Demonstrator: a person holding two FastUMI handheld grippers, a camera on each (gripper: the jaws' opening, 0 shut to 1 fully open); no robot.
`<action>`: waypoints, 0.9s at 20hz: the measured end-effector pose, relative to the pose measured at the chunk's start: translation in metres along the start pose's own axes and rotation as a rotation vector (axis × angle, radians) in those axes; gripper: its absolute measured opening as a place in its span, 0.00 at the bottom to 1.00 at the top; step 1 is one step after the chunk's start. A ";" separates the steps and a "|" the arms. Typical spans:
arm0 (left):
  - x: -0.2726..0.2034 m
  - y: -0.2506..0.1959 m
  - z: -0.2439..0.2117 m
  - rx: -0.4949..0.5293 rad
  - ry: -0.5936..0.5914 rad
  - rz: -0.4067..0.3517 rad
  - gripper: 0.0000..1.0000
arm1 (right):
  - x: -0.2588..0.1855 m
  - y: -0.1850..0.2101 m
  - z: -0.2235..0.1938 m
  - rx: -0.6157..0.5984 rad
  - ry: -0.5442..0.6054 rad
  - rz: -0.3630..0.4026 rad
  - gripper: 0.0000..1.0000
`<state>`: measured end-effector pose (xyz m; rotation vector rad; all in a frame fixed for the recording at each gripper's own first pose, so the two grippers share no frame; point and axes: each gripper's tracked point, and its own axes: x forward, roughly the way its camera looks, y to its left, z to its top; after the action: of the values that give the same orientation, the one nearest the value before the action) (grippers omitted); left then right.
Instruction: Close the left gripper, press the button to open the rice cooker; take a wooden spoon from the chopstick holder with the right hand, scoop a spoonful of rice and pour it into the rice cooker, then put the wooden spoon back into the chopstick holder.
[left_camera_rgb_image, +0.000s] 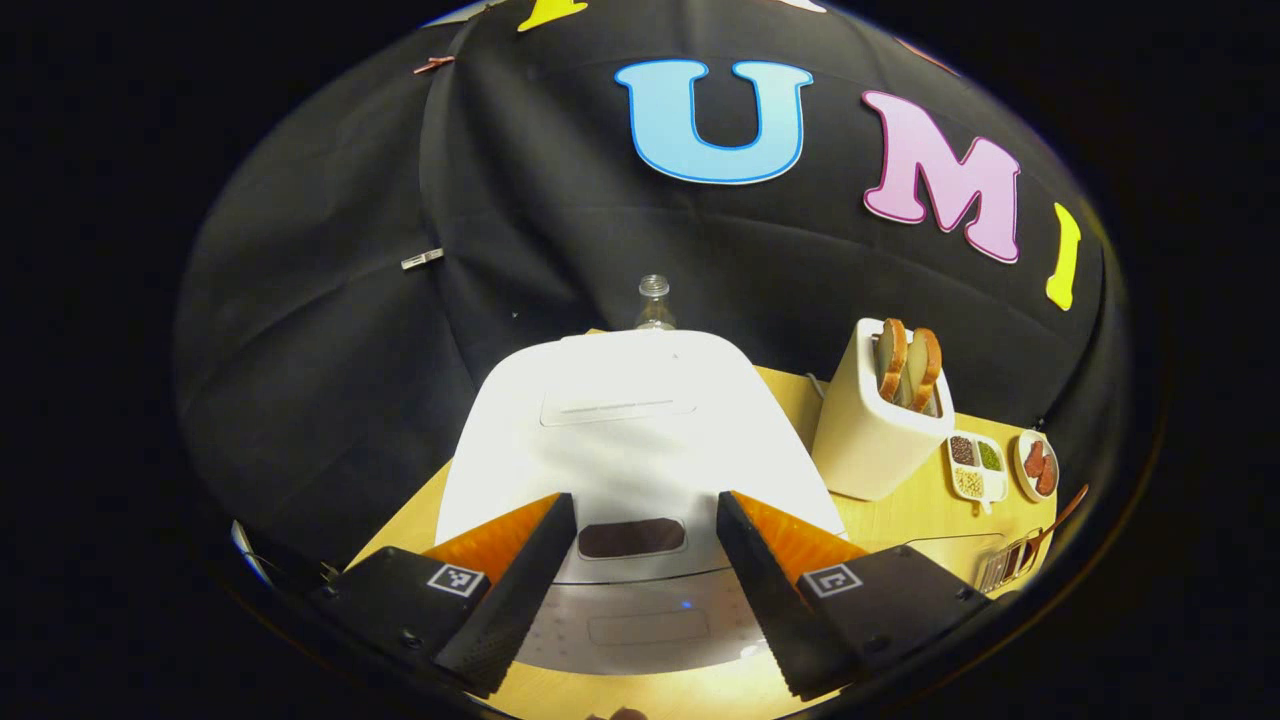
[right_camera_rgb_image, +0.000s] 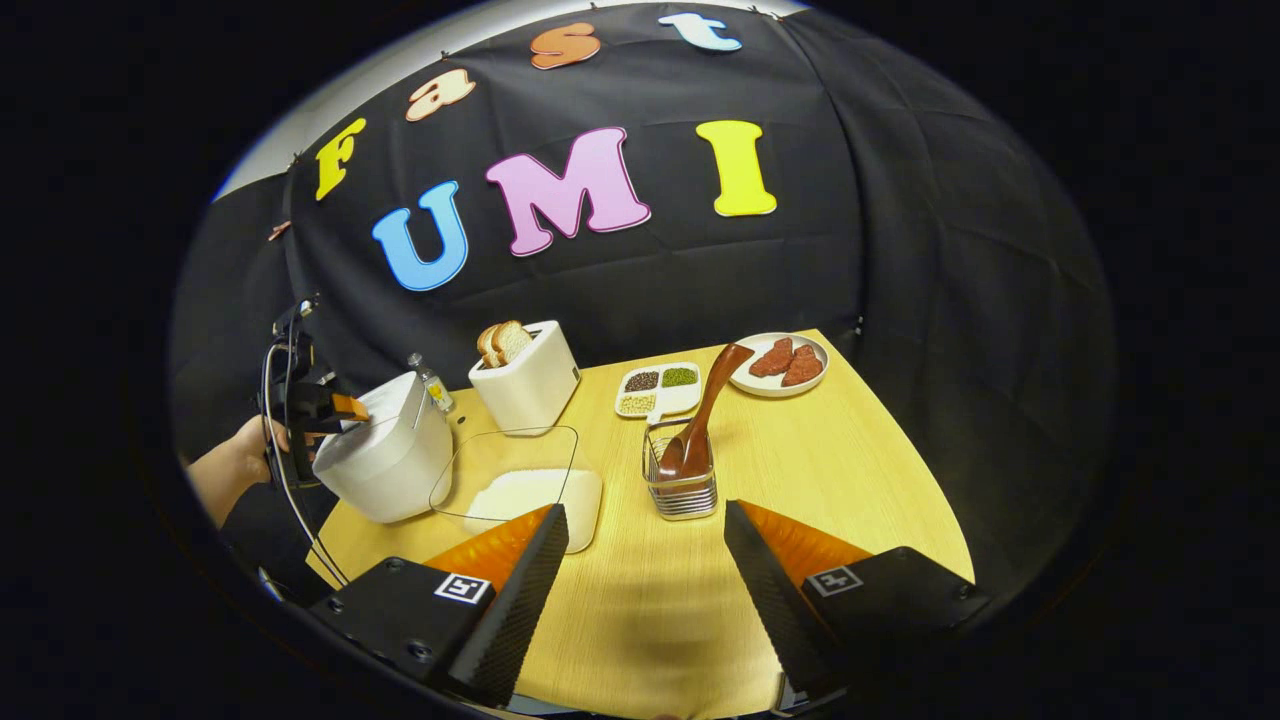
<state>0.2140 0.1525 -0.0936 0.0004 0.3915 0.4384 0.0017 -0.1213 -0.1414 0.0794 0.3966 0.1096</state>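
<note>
The white rice cooker (left_camera_rgb_image: 640, 440) stands right in front of my left gripper (left_camera_rgb_image: 645, 505), its lid down. Its dark button (left_camera_rgb_image: 632, 538) lies between my two open fingers, which hover over the front of the lid. In the right gripper view the rice cooker (right_camera_rgb_image: 385, 455) sits at the table's left, and a hand (right_camera_rgb_image: 235, 465) holds the left gripper (right_camera_rgb_image: 330, 410) over it. A brown wooden spoon (right_camera_rgb_image: 705, 410) leans in the clear chopstick holder (right_camera_rgb_image: 680, 490), just beyond my right gripper (right_camera_rgb_image: 645, 515), which is open and holds nothing. White rice (right_camera_rgb_image: 530, 495) lies in a clear tray (right_camera_rgb_image: 505, 440) beside the cooker.
A white toaster (right_camera_rgb_image: 525, 375) with bread slices, a small bottle (right_camera_rgb_image: 432, 382), a divided dish of grains (right_camera_rgb_image: 658, 388) and a plate of red slices (right_camera_rgb_image: 780, 362) line the back of the wooden table (right_camera_rgb_image: 850, 470). Black cloth closes in the booth.
</note>
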 end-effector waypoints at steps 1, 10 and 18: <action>0.000 -0.001 -0.001 -0.004 0.002 -0.001 1.00 | 0.003 0.000 0.000 0.000 0.004 0.011 0.99; -0.001 -0.008 0.000 0.042 0.001 -0.039 1.00 | 0.022 -0.001 -0.008 -0.030 0.023 0.045 0.99; -0.152 -0.030 0.075 0.089 -0.372 -0.215 0.96 | -0.023 0.024 0.060 -0.060 -0.180 -0.031 0.98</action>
<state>0.1279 0.0684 0.0294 0.1240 0.0426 0.2009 0.0022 -0.1041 -0.0753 0.0241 0.2145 0.0828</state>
